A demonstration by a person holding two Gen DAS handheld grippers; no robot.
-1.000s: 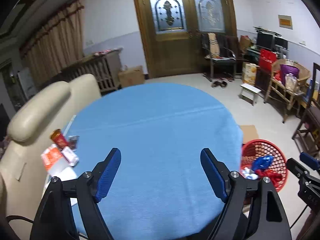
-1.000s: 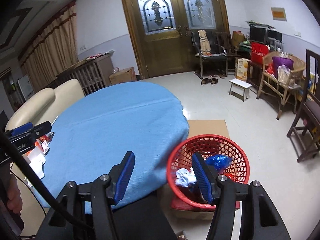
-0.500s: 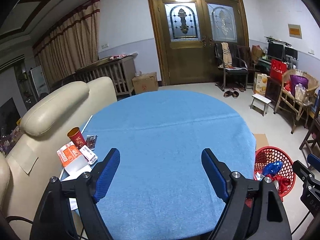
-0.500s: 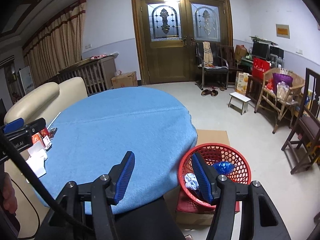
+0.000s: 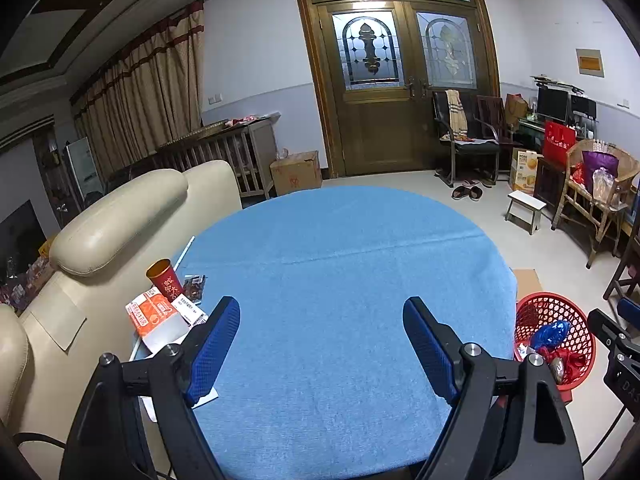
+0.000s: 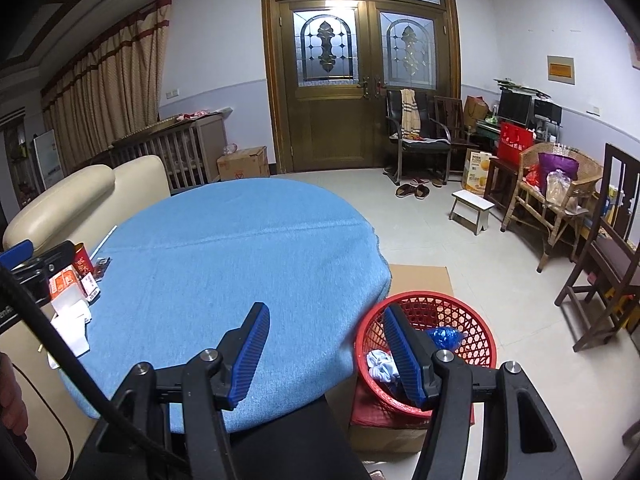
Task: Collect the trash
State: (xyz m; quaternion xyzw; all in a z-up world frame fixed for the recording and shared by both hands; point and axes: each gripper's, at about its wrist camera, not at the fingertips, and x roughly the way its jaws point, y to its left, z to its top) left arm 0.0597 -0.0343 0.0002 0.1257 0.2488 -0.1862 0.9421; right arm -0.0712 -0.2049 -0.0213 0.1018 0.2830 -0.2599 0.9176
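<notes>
The round table with a blue cloth (image 5: 340,264) fills the middle of both views. At its left edge lie a red paper cup (image 5: 163,277), an orange carton (image 5: 151,313), a small dark packet (image 5: 195,283) and white papers (image 6: 72,332). My left gripper (image 5: 322,304) hangs open above the near part of the cloth, nothing between its blue pads. My right gripper (image 6: 325,309) is open too, over the table's near right edge, with its right finger in front of the red mesh basket (image 6: 460,304). The basket (image 5: 576,320) holds a blue bag, white and red scraps.
A cream sofa (image 5: 120,220) presses against the table's left side. The basket rests on a box with flat cardboard (image 6: 420,276) behind it. Chairs, a small stool (image 6: 470,204) and a wicker seat line the right wall. Open tiled floor lies toward the wooden door.
Both views have drawn back and tipped up, showing more of the room and the table's far edge. The jaws of both grippers stand as before, and nothing was picked up.
</notes>
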